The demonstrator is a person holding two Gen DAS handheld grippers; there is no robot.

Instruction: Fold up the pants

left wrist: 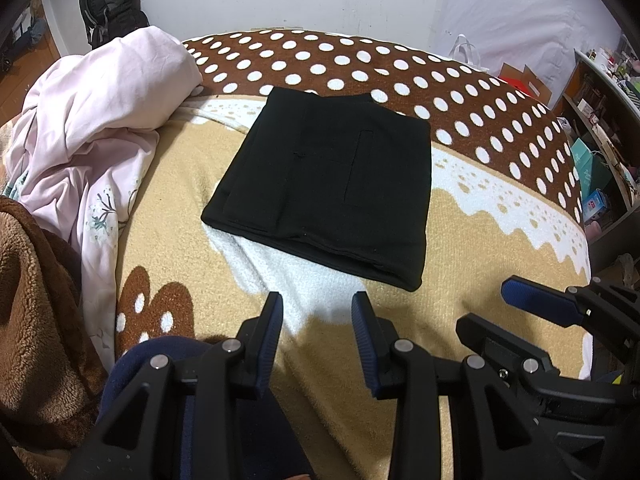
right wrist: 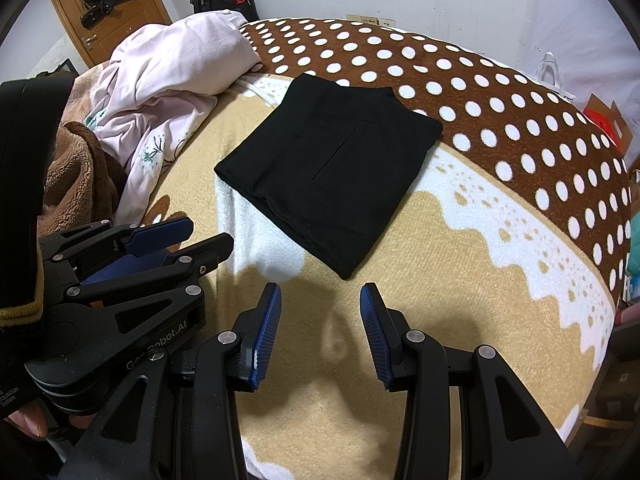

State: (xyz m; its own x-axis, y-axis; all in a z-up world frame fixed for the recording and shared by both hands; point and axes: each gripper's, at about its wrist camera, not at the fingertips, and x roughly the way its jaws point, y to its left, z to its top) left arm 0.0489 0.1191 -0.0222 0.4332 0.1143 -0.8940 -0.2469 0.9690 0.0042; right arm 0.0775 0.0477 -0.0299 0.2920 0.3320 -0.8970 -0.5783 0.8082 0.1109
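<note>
The black pants (left wrist: 332, 184) lie folded into a flat, roughly square packet on the tan blanket (left wrist: 460, 264); they also show in the right wrist view (right wrist: 332, 172). My left gripper (left wrist: 318, 304) is open and empty, hovering just short of the packet's near edge. My right gripper (right wrist: 320, 296) is open and empty, a little back from the packet's near corner. In the left wrist view the right gripper (left wrist: 492, 308) sits to the right, apart from the pants. In the right wrist view the left gripper (right wrist: 208, 232) sits to the left.
A crumpled pink sheet (left wrist: 92, 120) and a brown fleece (left wrist: 36, 312) pile up on the left of the bed. The brown polka-dot band (left wrist: 440, 92) of the blanket runs behind the pants. Shelves (left wrist: 600, 128) stand at the right, a black backpack (left wrist: 108, 0) by the far wall.
</note>
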